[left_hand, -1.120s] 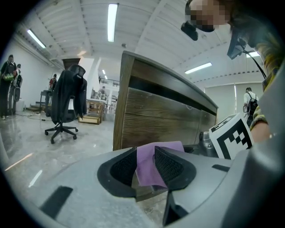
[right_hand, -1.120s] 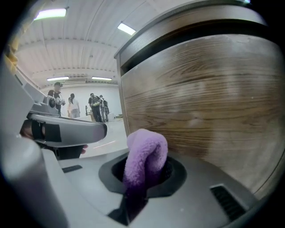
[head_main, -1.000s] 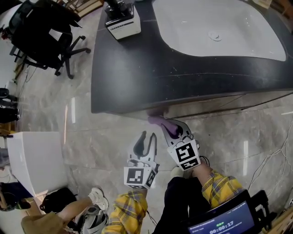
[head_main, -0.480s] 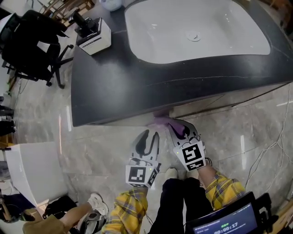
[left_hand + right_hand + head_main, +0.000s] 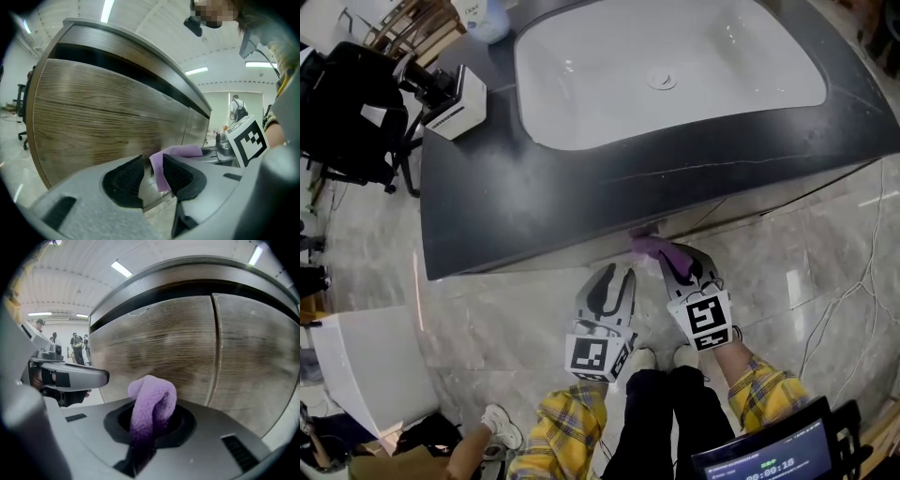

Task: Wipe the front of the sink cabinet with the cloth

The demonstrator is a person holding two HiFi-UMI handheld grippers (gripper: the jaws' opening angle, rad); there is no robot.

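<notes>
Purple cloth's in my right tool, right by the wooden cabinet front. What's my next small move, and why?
Probably push the cloth forward flat onto the cabinet front and start a sideways stroke. The right tool is shut on the cloth, whose folded end points at the wood just under the countertop; contact isn't clear. The left tool is open, empty, alongside.

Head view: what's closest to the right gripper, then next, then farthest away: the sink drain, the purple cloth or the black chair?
1. Purple cloth, pinched in the right gripper.
2. Sink drain, up in the white basin.
3. Black chair, far off at the top left.
</notes>
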